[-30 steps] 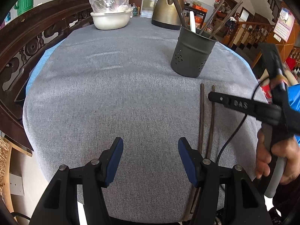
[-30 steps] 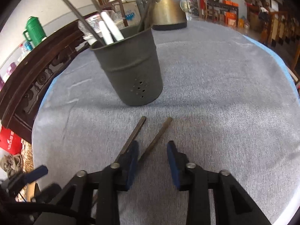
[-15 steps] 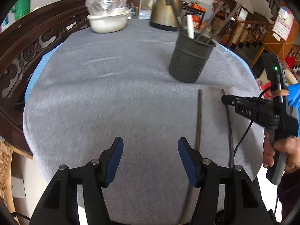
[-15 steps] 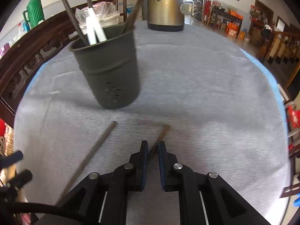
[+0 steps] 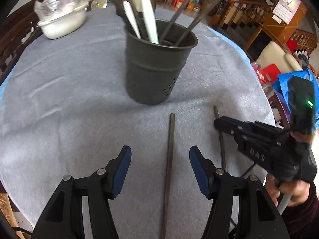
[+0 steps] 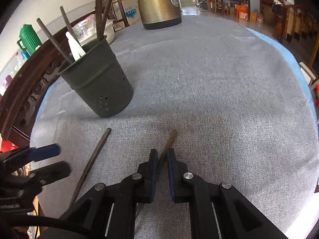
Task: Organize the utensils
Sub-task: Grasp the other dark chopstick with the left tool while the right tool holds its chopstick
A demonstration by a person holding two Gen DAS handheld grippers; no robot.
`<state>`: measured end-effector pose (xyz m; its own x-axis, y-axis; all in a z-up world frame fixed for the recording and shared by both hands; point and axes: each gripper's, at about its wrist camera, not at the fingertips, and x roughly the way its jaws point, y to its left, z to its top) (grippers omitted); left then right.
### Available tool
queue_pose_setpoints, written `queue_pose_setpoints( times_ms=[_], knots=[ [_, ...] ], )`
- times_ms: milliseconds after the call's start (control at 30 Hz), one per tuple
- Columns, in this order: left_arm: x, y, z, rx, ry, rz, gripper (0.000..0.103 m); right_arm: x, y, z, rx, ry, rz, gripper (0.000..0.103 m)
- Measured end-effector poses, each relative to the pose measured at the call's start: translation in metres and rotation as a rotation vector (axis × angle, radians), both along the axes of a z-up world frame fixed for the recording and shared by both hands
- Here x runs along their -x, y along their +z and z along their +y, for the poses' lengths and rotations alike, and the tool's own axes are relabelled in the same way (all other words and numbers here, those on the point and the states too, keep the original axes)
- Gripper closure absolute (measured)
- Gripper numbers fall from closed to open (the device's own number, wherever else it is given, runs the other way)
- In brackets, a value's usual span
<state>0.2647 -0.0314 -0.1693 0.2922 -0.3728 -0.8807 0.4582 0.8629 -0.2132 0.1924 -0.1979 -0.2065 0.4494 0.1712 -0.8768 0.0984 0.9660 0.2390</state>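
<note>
1. Tablecloth, grey and woven, fills most of both views.
2. Left gripper occupies the bottom of the left wrist view, its blue-padded jaws spread wide and grasping nothing.
3. Right gripper sits at bottom centre of the right wrist view, jaws clenched on a brown chopstick whose tip sticks out ahead of the pads; it also shows at the right edge of the left wrist view.
4. Utensil holder, a dark perforated cup, stands upper centre in the left wrist view, holding dark sticks and two white handles.
5. Kettle, brass-coloured, stands at the top of the right wrist view.
6. White bowl with plastic wrap sits upper left in the left wrist view.
7. Second chopstick lies flat on the cloth, running between the left gripper's open jaws, apart from the held one.
</note>
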Motion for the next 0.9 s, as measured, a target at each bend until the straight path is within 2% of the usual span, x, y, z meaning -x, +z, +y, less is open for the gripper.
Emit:
queue_pose_setpoints(
  times_ms=[167,267,333,400,433,700,900],
  knots=[
    [-0.013,-0.012,-0.020,0.002,-0.039,0.061,0.055,0.001,-0.002,-0.004,-0.026,0.007,-0.003,0.091],
    [-0.015,-0.019,-0.029,-0.008,-0.045,0.076,0.070,0.002,-0.002,-0.004,-0.028,0.011,-0.007,0.091],
    [-0.015,-0.019,-0.032,-0.022,-0.046,0.051,0.076,0.003,-0.002,-0.003,-0.017,0.020,-0.015,0.091],
    [-0.017,-0.020,-0.033,-0.017,-0.042,0.051,0.094,0.004,-0.001,0.000,-0.004,0.026,-0.022,0.091],
    [-0.017,-0.022,-0.032,-0.014,-0.037,0.052,0.096,0.004,-0.002,0.000,-0.004,0.026,-0.022,0.091],
    [-0.023,-0.021,-0.005,0.005,0.042,0.052,0.097,0.004,-0.001,-0.002,-0.018,0.025,-0.015,0.091],
    [-0.031,-0.019,0.021,0.029,0.113,0.072,0.096,-0.008,-0.001,-0.006,-0.042,0.016,0.048,0.092]
  ],
)
